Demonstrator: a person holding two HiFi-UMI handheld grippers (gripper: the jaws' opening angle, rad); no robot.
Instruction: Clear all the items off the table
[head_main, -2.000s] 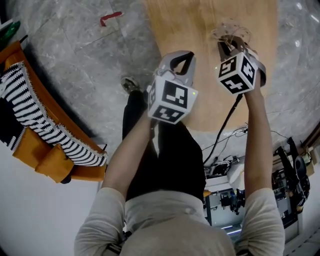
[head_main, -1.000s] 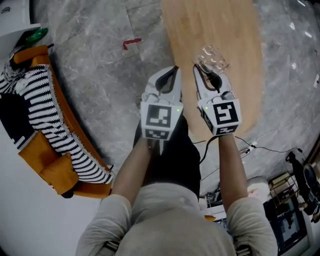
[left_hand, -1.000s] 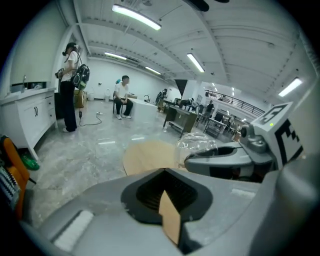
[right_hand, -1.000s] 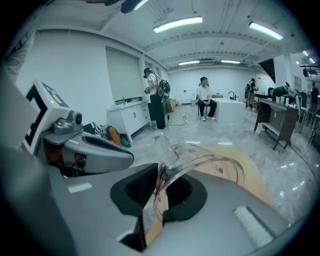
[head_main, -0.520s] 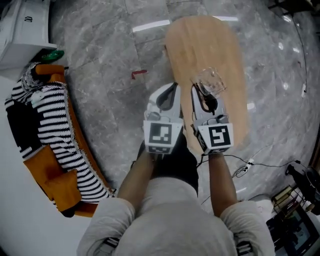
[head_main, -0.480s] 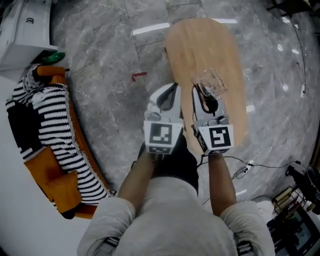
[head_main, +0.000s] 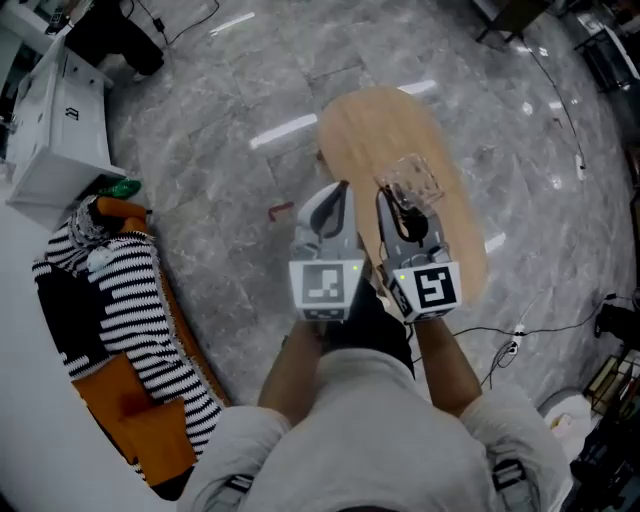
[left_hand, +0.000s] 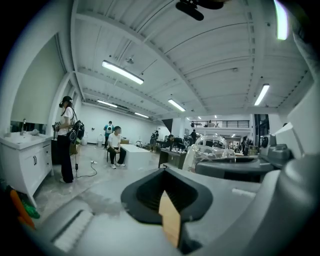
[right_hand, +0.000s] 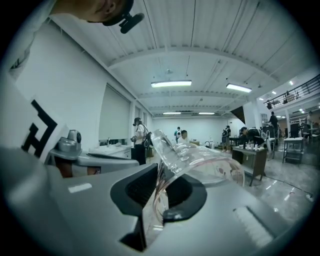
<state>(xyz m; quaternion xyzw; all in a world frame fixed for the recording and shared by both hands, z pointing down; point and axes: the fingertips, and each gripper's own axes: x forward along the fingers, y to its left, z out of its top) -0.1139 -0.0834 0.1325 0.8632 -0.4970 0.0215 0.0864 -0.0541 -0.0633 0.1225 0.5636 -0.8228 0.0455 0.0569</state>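
While its edge is sitting pinched between the jaws of the right gripper (head_main: 404, 205), the clear moulded plastic container (head_main: 413, 182) is jutting out toward 12 o'clock, showing over the near half of the oval light-wood table (head_main: 370, 125). Just beside it at 9 o'clock, the left gripper (head_main: 340, 192) is pointing the same way, its jaws pressing together on nothing. Grey marble floor (head_main: 220, 170) is surrounding the table, and a black-and-white striped blanket (head_main: 130, 310) is lying on orange seating (head_main: 140, 440) at 8 o'clock.
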